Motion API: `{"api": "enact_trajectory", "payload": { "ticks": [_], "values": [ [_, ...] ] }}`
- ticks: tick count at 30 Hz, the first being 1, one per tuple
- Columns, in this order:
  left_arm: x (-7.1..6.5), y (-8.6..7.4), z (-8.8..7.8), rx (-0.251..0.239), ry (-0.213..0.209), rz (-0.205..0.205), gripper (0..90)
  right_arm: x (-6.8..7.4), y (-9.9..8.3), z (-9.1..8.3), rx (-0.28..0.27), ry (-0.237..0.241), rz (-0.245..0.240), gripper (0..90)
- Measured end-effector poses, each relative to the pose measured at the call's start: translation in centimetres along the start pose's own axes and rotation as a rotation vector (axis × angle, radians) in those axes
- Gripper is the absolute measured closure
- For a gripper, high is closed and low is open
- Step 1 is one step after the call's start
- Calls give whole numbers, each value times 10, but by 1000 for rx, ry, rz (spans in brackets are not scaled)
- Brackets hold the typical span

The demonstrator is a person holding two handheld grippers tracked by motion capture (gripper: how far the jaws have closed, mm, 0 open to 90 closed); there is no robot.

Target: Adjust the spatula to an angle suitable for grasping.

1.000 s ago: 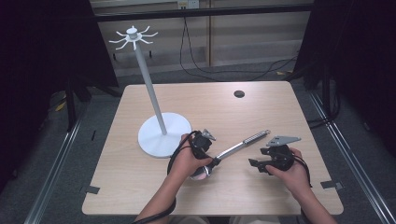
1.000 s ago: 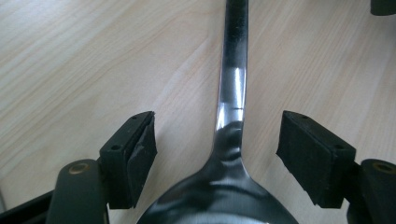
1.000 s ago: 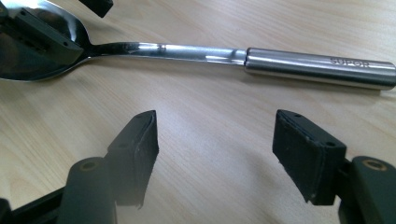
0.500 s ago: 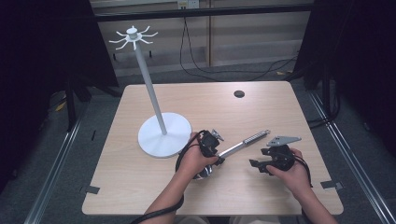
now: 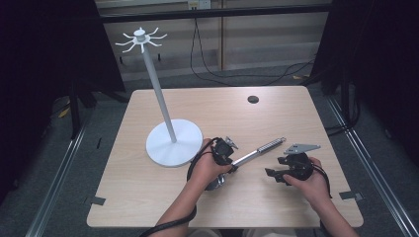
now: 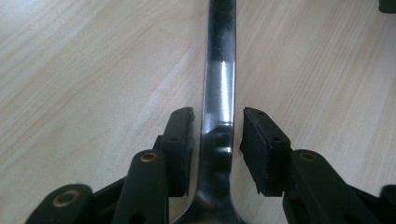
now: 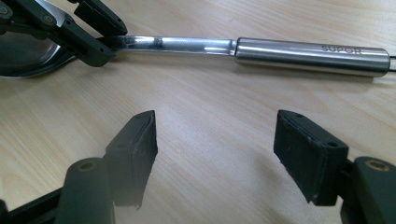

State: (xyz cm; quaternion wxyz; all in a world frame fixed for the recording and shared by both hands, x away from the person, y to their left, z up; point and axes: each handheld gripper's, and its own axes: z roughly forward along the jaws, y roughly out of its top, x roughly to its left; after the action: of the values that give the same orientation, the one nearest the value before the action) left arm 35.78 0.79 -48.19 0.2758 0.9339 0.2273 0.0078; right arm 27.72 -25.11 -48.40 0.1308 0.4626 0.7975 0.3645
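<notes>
A steel ladle [image 5: 269,146] lies on the wooden table [image 5: 207,108], its ribbed handle pointing to the far right and its bowl under my left hand. My left gripper [image 5: 233,164] straddles the thin neck of the ladle [image 6: 219,84]; in the left gripper view its own tips [image 6: 217,123] stand open with a narrow gap on each side of the metal. My right gripper [image 5: 273,168] is open wide just right of the ladle, low over bare wood. The right gripper view has its tips [image 7: 215,135] short of the handle [image 7: 308,56], with the left gripper [image 7: 111,43] at top left.
A white hanging stand [image 5: 174,142] with a tall pole and a ring of hooks [image 5: 141,38] rises left of my left hand. A small black disc [image 5: 253,99] lies near the far edge. Dark tape tabs [image 5: 97,201] mark the front corners.
My left hand has slid right from beside the stand's base until its jaws sit around the ladle's neck. The right gripper and the ladle have stayed put.
</notes>
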Motion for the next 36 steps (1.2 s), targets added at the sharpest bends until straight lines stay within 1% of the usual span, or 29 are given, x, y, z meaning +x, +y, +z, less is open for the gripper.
{"api": "enact_trajectory", "payload": {
  "ticks": [2, 3, 4, 5, 6, 7, 8, 9, 10, 11, 12, 13, 14, 15, 16, 19, 21, 22, 25, 26, 27, 28, 29, 31, 32, 33, 34, 35, 36],
  "values": [
    [1, 0, 0, 8, -1, 16, 718, 0, 1, 0, -5, 2, -7, 300],
    [1, 0, 0, 8, -1, 16, 728, 0, 1, 0, -5, 2, -7, 300],
    [-1, 0, 1, -4, 4, -10, 728, -1, 1, 0, -9, 3, -11, 300],
    [-1, 1, 0, 4, 9, 9, 734, 0, 1, 0, -7, 2, -7, 299],
    [-2, 1, 1, -3, 12, 14, 746, -1, 0, 1, -2, -1, -13, 297],
    [-1, 1, 0, 5, 7, 9, 746, -1, 0, 1, 3, -4, -10, 295],
    [-1, 0, 1, -6, -1, -16, 747, -1, 0, 2, 8, -3, -9, 292],
    [-1, 0, 1, -6, -1, -16, 748, -1, 0, 2, 8, -3, -9, 292],
    [-1, 0, 1, -11, -8, -18, 748, 0, 0, 2, 12, -2, 1, 288],
    [0, 0, 0, -7, -17, -13, 748, 0, 0, 1, 8, -2, -1, 281],
    [1, -1, 0, 0, -32, -19, 748, -1, 0, 1, 5, -4, 0, 279],
    [1, -1, 0, 0, -32, -19, 748, -1, 0, 1, -2, -2, 0, 276],
    [0, -2, 0, -24, -37, -47, 748, -1, 0, 1, -2, -2, 0, 276],
    [1, -3, -1, -19, -34, -28, 749, -2, 1, 0, -6, 0, 5, 271],
    [-1, -4, -1, -49, -37, -56, 749, -2, 0, 0, -6, 0, 9, 267],
    [-1, -5, -4, -62, -33, -63, 749, -2, 0, 1, -8, -2, 10, 261],
    [0, -6, -8, -64, -39, -52, 749, -2, 0, 1, -14, 4, 13, 255],
    [0, -6, -10, -79, -38, -64, 749, -2, 0, 1, -14, 4, 13, 255],
    [0, -6, -17, -99, -37, -58, 749, 0, 2, 0, -35, 11, 26, 249],
    [-1, -6, -20, -132, -32, -83, 749, 1, 4, 0, -51, 21, 42, 245],
    [-1, -6, -23, -145, -35, -92, 749, 2, 4, 0, -57, 25, 46, 243],
    [-1, -6, -23, -145, -35, -92, 749, 2, 4, 0, -57, 25, 46, 243],
    [-1, -7, -26, -145, -34, -69, 749, 3, 5, 1, -68, 36, 64, 240],
    [-2, -7, -28, -157, -32, -68, 749, 3, 6, 1, -72, 40, 73, 240],
    [-5, -8, -30, -178, -23, -78, 749, 3, 6, 2, -87, 62, 97, 240],
    [-5, -8, -30, -178, -23, -78, 749, 3, 6, 2, -87, 62, 97, 240],
    [-7, -9, -29, -199, -29, -93, 749, 4, 7, 3, -110, 86, 139, 244],
    [-9, -9, -29, -211, -22, -93, 749, 4, 7, 3, -110, 86, 139, 244],
    [-11, -10, -30, -229, -25, -99, 749, 6, 9, 2, -131, 108, 172, 256]
  ]
}}
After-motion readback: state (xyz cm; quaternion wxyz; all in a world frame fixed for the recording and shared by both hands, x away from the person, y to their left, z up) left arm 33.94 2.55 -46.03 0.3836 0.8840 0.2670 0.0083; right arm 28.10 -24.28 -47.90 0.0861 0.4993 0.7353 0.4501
